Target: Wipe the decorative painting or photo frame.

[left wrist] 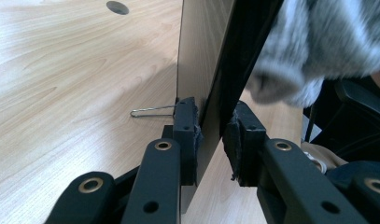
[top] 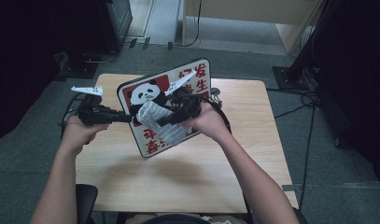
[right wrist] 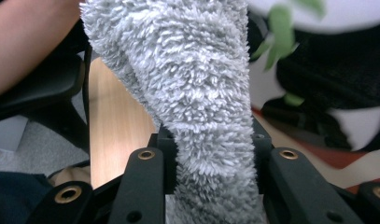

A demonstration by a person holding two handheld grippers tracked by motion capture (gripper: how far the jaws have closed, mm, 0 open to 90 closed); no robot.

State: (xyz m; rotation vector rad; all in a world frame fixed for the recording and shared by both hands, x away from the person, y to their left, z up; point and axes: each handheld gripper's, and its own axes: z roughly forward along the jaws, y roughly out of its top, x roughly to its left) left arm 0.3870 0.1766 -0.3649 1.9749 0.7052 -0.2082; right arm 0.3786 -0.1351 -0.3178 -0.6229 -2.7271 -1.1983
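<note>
A sign board (top: 197,74) with a panda picture and red characters stands tilted on the wooden table (top: 187,177). My left gripper (top: 129,119) is shut on its left edge. In the left gripper view the thin board (left wrist: 201,56) runs between the pads of the left gripper (left wrist: 213,135), and a wire leg (left wrist: 150,111) sticks out behind it. My right gripper (top: 160,122) is shut on a grey fluffy cloth (top: 171,133) held against the board's face. The cloth (right wrist: 192,93) rises between the jaws of the right gripper (right wrist: 211,144), with the panda print (right wrist: 318,70) close behind it.
A round hole (left wrist: 117,7) lies in the tabletop far from the board. A dark chair (top: 85,196) is at the table's near-left edge. Cables (top: 309,100) and black stand bases (top: 290,74) are on the floor to the right and behind.
</note>
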